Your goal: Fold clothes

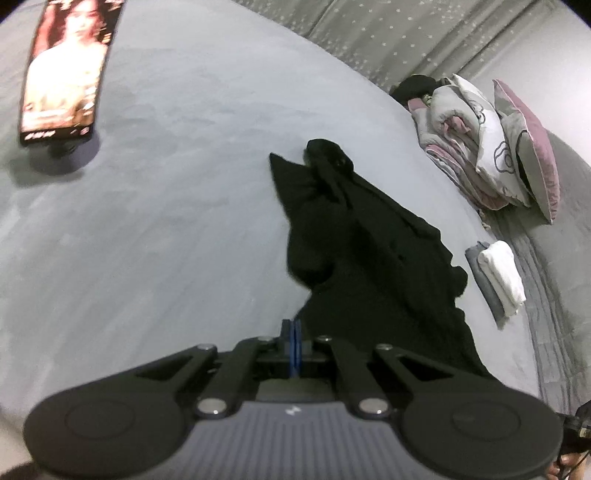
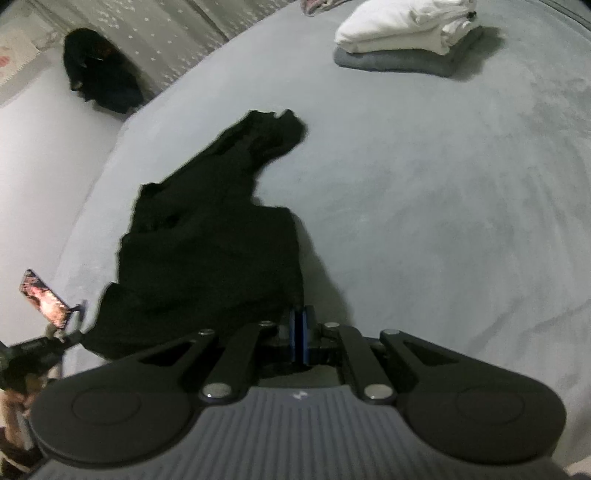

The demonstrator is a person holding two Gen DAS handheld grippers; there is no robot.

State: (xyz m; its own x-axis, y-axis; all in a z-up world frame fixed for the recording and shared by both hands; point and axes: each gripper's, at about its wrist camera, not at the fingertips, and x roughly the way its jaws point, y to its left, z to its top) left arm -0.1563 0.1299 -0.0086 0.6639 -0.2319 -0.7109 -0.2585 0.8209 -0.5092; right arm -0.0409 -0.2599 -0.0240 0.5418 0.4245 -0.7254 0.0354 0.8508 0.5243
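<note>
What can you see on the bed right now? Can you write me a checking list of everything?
Surface: grey bed cover, soft, lightly rumpled.
Job's things: black garment lying crumpled and stretched out; its near edge reaches both grippers. Folded stack: white garment on top of a grey one.
Clutter: phone on a stand, screen lit; pillows and a bundled quilt; a dark heap by the curtain.
Grippers: left gripper shut at the garment's edge; right gripper shut at the garment's edge. Whether cloth is pinched is too dark to tell.
Cables: nothing seen.
Surroundings: grey starry curtain behind the bed.
</note>
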